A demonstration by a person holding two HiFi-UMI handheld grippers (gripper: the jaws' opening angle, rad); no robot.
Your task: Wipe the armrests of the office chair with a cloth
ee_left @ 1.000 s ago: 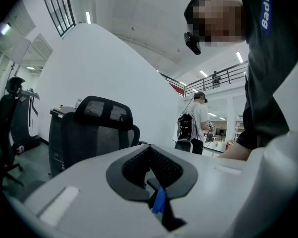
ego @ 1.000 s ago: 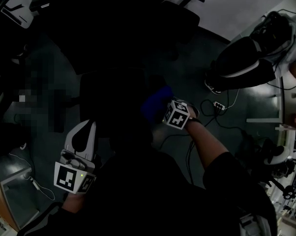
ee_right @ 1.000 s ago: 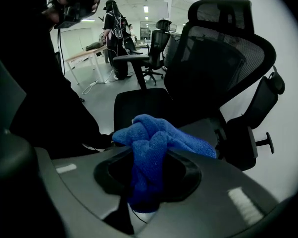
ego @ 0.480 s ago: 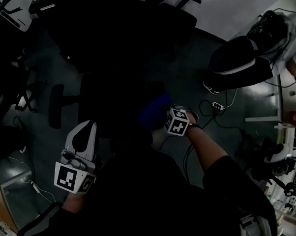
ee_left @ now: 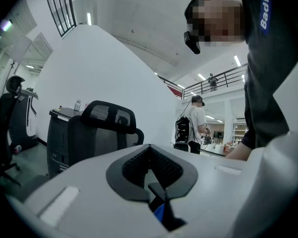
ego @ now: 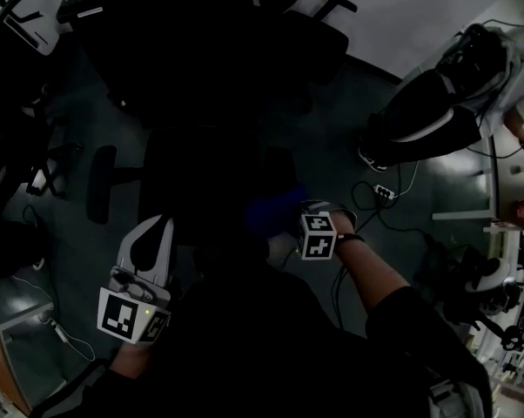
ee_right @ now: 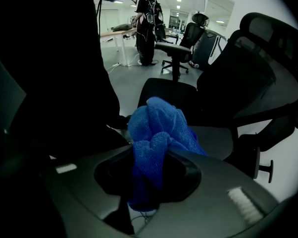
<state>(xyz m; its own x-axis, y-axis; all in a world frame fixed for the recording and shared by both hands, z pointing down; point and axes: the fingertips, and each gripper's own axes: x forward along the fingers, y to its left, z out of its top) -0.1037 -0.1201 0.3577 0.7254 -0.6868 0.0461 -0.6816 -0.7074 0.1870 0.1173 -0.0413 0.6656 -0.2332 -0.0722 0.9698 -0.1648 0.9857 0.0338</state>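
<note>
Dim overhead view of a person working over a black office chair (ego: 201, 168) on a grey floor (ego: 349, 129).

At the near left, the left claw (ego: 151, 232) points away from the person. It sits just near of the chair's seat and to the right of the chair's left armrest (ego: 101, 184). In the left gripper view its jaws are closed together, tips meeting, with nothing clamped between them. Beyond them stand a black mesh-backed chair (ee_left: 107, 120) and, farther off, a person with a backpack (ee_left: 191, 125).

In the middle, at the right edge of the seat, is a bunched blue cloth (ego: 272, 212). The right claw (ego: 290, 225) holds it and points steeply down, with its marker cube facing up. The person's forearm (ego: 375, 273) trails back toward the near right. In the right gripper view the jaws are clamped on the cloth, which bulges past the tips in a crumpled ball and hangs a little below them. Just beyond the cloth lies a flat grey pad (ee_right: 213, 143) on a dark post, beside the chair's tall backrest and headrest. Whether the cloth touches that pad cannot be told.

At the far right, another person's dark legs (ego: 436, 111) and white-soled shoes stand on the floor. Loose cables (ego: 393, 190) lie between them and the chair.
</note>
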